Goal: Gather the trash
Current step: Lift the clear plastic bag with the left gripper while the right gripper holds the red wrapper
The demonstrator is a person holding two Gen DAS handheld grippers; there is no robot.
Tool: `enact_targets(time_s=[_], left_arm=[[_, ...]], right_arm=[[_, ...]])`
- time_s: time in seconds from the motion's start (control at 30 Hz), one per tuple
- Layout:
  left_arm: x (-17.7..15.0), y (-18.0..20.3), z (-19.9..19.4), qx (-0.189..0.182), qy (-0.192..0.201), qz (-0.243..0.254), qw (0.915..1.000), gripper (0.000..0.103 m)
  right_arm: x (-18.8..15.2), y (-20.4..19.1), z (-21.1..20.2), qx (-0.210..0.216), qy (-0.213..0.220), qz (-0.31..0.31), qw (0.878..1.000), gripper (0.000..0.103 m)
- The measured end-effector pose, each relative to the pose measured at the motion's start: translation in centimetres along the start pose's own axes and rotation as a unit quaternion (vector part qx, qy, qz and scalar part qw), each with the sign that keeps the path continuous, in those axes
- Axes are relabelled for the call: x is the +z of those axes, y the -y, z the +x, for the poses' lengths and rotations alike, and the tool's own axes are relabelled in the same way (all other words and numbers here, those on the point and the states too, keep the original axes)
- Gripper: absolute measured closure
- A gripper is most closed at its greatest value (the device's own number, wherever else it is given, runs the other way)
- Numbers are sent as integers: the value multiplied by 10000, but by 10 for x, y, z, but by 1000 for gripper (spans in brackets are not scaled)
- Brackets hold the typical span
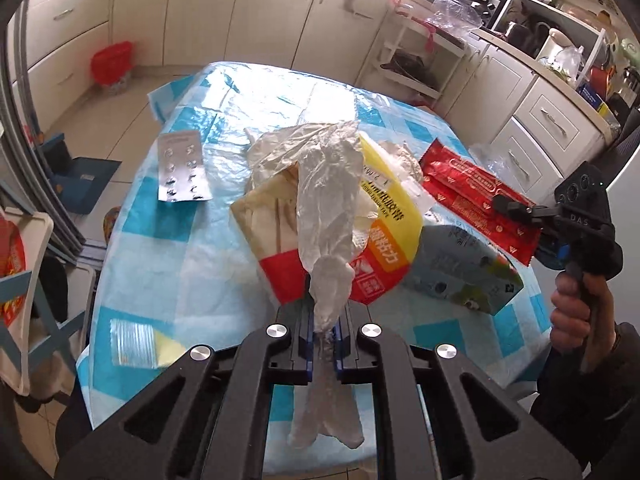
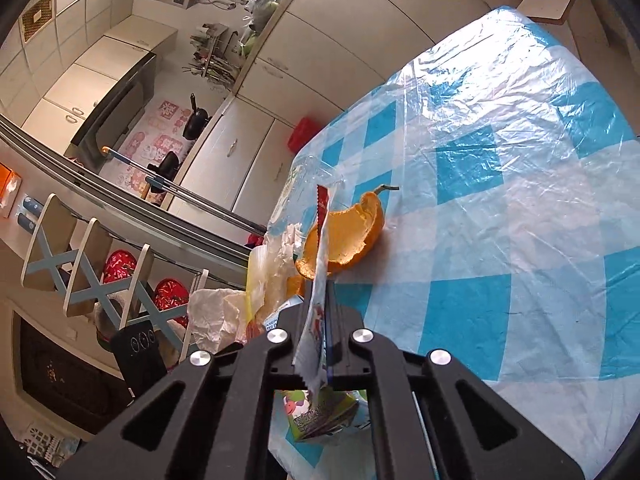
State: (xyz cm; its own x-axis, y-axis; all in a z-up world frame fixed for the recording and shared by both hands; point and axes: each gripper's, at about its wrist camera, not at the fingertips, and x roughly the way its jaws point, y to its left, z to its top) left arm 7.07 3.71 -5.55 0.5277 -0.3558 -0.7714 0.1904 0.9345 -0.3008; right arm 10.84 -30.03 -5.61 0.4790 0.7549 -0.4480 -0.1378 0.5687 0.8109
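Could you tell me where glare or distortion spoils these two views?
Left wrist view: window glare whitens the far end of the blue-checked plastic tablecloth; fisheye bends the cream cabinets; the crumpled translucent plastic bag stays sharp. Right wrist view: sheen streaks the tablecloth; the orange peel is clear.

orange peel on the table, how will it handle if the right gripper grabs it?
The orange peel is a thin curled shell, so it probably weighs little and may crack or flatten under a firm pinch. Resting on its curved back on the glossy plastic table cover, it could rock or slide when nudged.
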Motion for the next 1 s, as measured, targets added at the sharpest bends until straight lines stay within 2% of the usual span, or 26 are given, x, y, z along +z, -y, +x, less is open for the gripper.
enact_targets(time_s=[0.47,0.83,1.0], left_arm=[[-8,-7,-3,193,-21,-85,9998,94],[-10,-14,-9,296,51,-171,9994,76],[-10,-15,-10,345,68,-184,9992,72]], right_arm=[[5,2,-5,22,107,13,9999,98],[4,4,-6,13,117,31,9999,98],[4,7,-7,11,126,43,9999,98]])
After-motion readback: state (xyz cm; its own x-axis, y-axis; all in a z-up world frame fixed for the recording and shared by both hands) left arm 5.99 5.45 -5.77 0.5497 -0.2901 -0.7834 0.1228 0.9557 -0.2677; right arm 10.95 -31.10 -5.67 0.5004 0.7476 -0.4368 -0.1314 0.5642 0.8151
